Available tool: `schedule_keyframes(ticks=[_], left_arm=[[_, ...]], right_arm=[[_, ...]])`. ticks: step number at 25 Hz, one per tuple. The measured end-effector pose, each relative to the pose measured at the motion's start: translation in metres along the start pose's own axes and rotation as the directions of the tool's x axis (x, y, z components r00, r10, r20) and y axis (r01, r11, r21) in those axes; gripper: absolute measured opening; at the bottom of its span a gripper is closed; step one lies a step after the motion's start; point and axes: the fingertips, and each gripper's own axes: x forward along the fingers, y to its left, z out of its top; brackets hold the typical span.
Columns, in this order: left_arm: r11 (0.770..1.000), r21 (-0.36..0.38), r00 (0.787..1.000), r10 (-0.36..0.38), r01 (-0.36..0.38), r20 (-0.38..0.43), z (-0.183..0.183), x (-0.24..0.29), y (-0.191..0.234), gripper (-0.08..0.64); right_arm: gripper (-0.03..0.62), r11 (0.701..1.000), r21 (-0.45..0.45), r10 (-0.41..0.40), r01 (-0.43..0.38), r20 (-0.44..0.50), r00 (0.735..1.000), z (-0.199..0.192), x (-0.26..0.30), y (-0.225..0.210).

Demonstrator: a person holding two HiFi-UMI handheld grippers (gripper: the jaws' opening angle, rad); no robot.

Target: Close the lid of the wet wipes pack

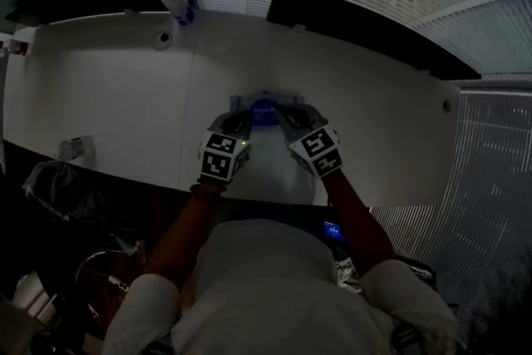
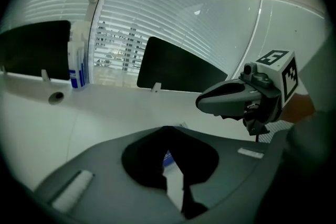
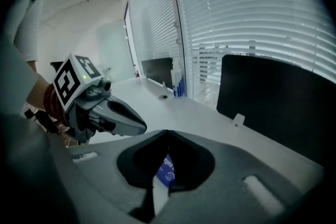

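Observation:
The wet wipes pack (image 1: 264, 111) is a small blue packet lying on the white table (image 1: 116, 96), mostly hidden by the two gripper tips. Whether its lid is up or down cannot be told. My left gripper (image 1: 246, 117) hangs over its left side and my right gripper (image 1: 281, 110) over its right side, both pointing down at it. In the left gripper view the jaws (image 2: 168, 128) meet at their tips, with a sliver of the blue pack (image 2: 167, 158) showing below. The right gripper (image 3: 167, 132) is likewise shut, empty, with the pack (image 3: 167, 170) beneath it.
A spray bottle (image 1: 174, 0) stands at the table's far edge by the window blinds, next to a round cable hole (image 1: 164, 37). A dark panel (image 1: 357, 25) runs along the back right. The table's near edge (image 1: 125, 175) lies close to the person's body.

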Motion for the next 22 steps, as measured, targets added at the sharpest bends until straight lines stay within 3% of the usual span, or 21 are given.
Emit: schedule_keyframes(ticks=[8,14,22], left_arm=[[1.0,0.026,0.988,-0.019,0.015,0.152,0.058,-0.064,-0.048,0.002],[0.995,0.075,0.961,-0.081,0.063,0.266,0.102,-0.104,-0.094,0.002],[0.98,0.175,0.917,-0.158,0.099,0.366,0.136,-0.144,-0.151,0.002]], right_arm=[[0.002,0.993,0.079,-0.105,0.091,0.205,0.973,0.058,-0.074,0.014],[0.002,0.986,0.147,-0.128,0.082,0.33,0.935,0.083,-0.131,0.033],[0.002,0.985,0.123,-0.164,0.12,0.467,0.869,0.116,-0.191,0.052]])
